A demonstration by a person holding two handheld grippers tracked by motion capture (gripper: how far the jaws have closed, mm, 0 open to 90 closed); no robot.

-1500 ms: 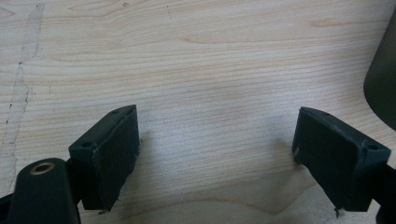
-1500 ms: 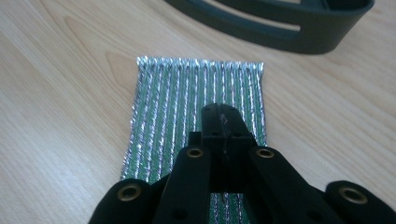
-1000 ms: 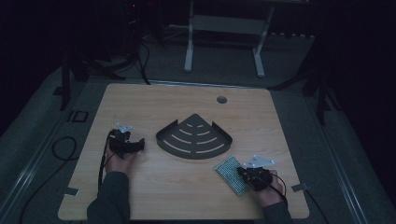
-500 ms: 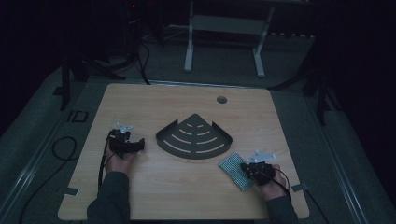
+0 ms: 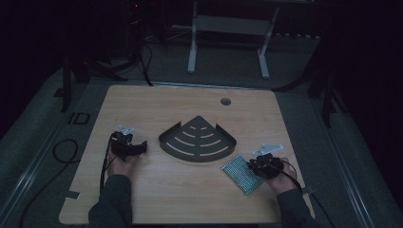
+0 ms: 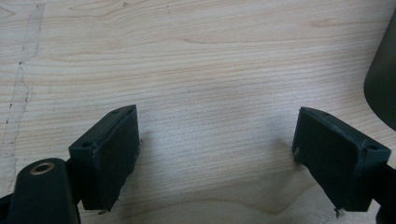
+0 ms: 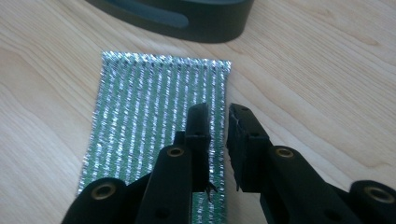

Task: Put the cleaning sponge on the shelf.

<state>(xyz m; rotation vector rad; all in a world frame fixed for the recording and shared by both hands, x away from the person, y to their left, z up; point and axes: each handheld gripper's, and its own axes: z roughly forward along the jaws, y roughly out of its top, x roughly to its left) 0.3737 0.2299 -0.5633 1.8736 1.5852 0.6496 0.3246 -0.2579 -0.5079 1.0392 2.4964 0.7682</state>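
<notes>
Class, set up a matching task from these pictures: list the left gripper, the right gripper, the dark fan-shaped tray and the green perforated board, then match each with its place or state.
Things:
1. left gripper
2. right gripper
3. dark fan-shaped tray
4. green perforated board

Places or states:
A. lies flat at the table's right front, beside the tray
B. jaws wide apart over bare wood
C. sits in the middle of the table
D. jaws nearly together at the board's edge

Pairs: 1-B, 2-D, 3-C, 4-A
</notes>
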